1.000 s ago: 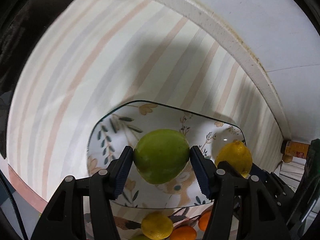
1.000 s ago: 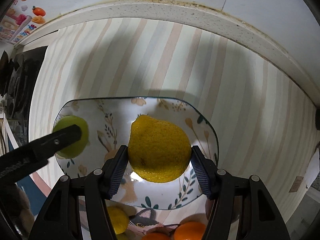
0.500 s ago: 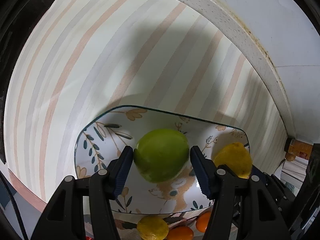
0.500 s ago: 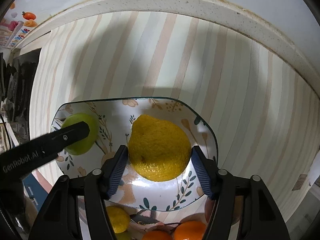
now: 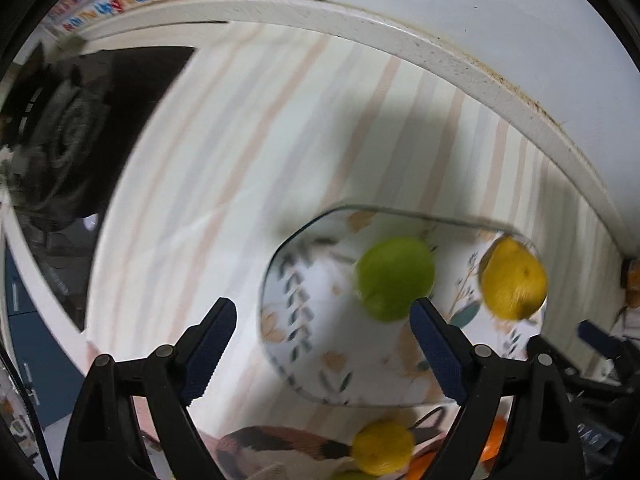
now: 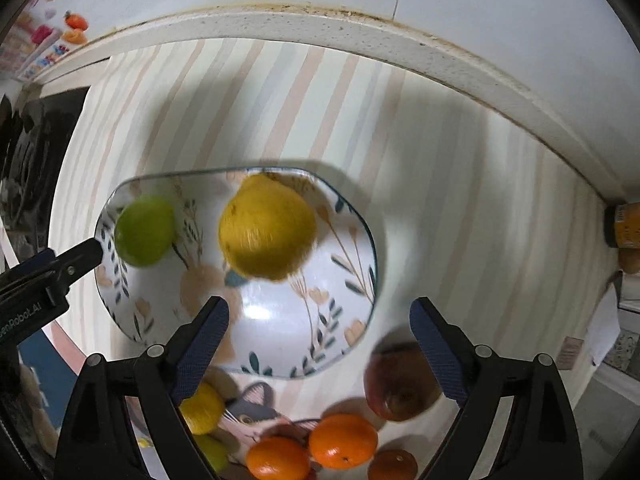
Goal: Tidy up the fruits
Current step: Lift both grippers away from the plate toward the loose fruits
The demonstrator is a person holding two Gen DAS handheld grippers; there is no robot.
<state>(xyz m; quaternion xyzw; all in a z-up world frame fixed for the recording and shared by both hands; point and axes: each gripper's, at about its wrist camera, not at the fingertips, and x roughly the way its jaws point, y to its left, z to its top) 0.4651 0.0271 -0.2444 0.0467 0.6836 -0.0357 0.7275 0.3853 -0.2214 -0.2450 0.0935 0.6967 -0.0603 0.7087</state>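
Fruit lies in two groups, and that split says most about where the sorting stands. The green lime (image 6: 145,230) and the large lemon (image 6: 267,227) sit side by side but apart inside the floral bowl (image 6: 362,240), which stands on the striped table (image 6: 460,184) close to the pale back edge. Both pairs of tongs are spread wide with nothing between their pads: the left tongs (image 5: 323,350) hang over the table at the bowl's left side, with one fingertip just in front of the lime, and the right tongs (image 6: 319,338) hover over the near rim of the bowl, the lemon lying ahead of them. The wide gap and the free-lying fruit suggest a release into the bowl, which looks like the chosen collecting spot, since its curved wall would stop round fruit from rolling off. Still outside it, on the patterned mat nearer the cameras, lie a small lemon (image 6: 201,408), two oranges (image 6: 343,440), a reddish apple (image 6: 400,384) and a darker small orange (image 6: 394,465). These probably come next, and the apple lies nearest the right tongs. Motion blur softens both views, so whether the lime and lemon have fully settled cannot be told.
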